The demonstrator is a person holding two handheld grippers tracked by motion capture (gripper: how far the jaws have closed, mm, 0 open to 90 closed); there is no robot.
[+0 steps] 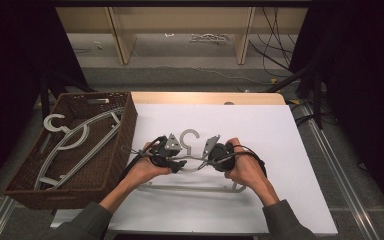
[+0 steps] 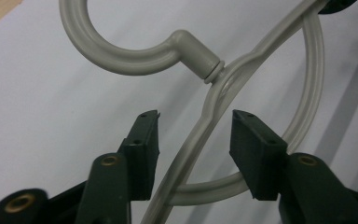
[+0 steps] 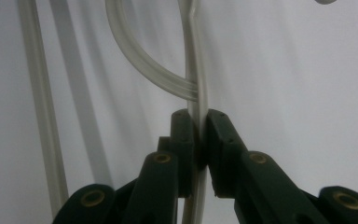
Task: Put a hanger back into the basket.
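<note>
Grey hanger [image 1: 192,162] lying mid-tabletop [image 1: 280,150], right of the wicker basket [image 1: 70,145], not yet moved over. Right hand-held gripper [image 3: 199,126] pinching its shoulder bar; left hand-held gripper [image 2: 196,135] half spread astride the bar below the hook, pads clear of it. Lift and transfer to the basket apparently left. High view alone giving the basket and the hangers [image 1: 75,140] already inside; gripper views alone giving the pad contact.

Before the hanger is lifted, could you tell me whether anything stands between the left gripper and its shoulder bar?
Nothing visible does. The left gripper straddles the hanger just below the neck, bar between open pads, while the right gripper is shut on it.
</note>
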